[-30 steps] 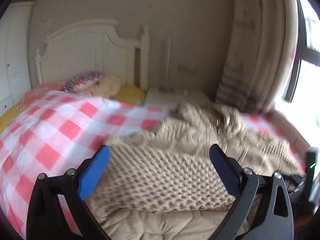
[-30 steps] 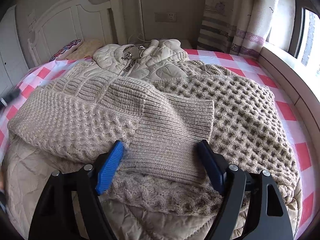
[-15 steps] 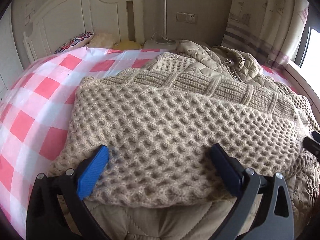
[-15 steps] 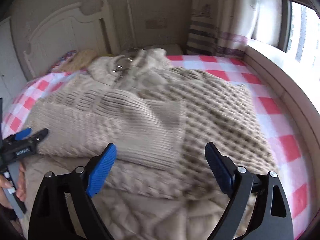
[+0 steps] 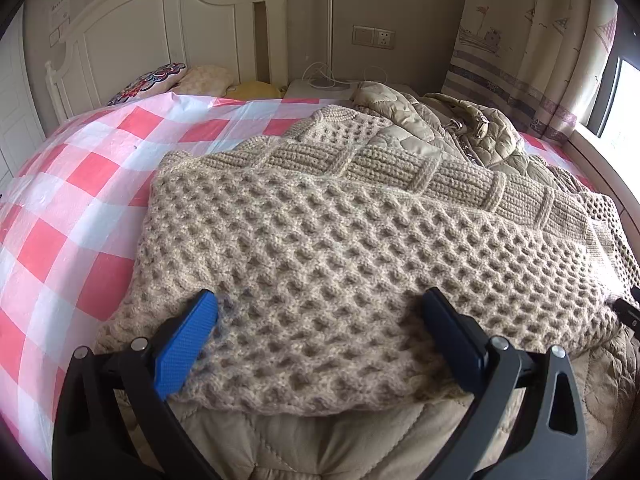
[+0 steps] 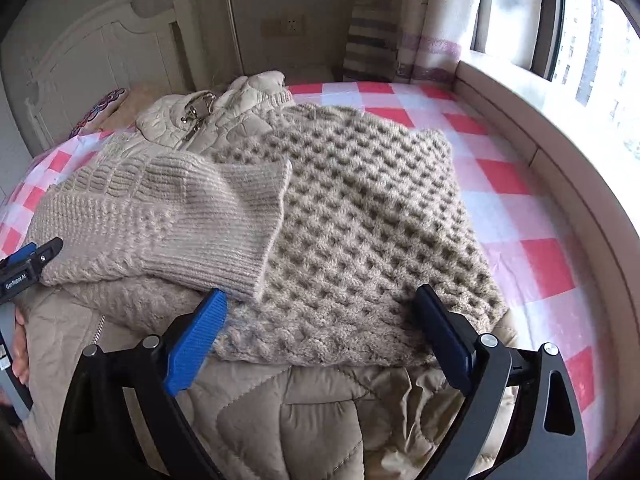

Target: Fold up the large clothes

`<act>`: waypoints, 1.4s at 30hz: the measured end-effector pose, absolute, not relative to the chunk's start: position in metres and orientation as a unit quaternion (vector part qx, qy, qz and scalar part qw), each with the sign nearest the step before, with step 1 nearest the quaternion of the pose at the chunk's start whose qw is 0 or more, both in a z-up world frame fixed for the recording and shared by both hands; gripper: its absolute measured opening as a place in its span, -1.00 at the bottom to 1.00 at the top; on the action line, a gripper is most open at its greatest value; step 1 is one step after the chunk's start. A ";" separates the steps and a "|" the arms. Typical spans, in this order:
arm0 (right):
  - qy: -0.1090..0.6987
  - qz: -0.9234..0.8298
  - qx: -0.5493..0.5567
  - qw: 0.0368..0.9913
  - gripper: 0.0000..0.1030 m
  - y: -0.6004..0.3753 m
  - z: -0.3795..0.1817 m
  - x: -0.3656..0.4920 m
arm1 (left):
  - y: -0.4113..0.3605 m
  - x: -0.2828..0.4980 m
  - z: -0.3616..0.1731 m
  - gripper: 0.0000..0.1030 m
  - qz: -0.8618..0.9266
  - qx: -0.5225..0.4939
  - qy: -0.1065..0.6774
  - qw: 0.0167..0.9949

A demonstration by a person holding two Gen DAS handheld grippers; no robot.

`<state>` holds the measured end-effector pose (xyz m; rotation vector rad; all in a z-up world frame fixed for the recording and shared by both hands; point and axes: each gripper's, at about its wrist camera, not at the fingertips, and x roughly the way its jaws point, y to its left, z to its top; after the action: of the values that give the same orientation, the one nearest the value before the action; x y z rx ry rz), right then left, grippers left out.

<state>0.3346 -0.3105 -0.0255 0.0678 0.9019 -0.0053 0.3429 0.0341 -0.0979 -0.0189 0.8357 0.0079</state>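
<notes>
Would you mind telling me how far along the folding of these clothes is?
Done: the knitted sweater has a sleeve folded across its body. In hand: nothing; the left tool stands open and the right tool is opening, both empty. Left: finishing the sweater, then the quilted jacket spread beneath it.

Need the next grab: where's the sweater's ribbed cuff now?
In the right wrist view, the ribbed cuff lies left of centre on the waffle-knit sweater.

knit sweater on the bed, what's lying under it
A beige quilted jacket lies under the knit sweater; its collar and zipper show beyond the far edge, its hem in front. The jacket's middle is covered, as is the checked bedcover beneath both.
</notes>
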 end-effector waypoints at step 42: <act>0.436 0.099 -0.009 0.894 0.83 -0.242 -0.038 0.473 | -0.014 0.524 -0.002 0.95 -0.055 0.005 0.441 0.896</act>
<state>0.4728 -0.2425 -0.0385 -0.0194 0.9047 0.2046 0.5236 -0.0138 -0.0016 0.0098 0.9145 -0.1143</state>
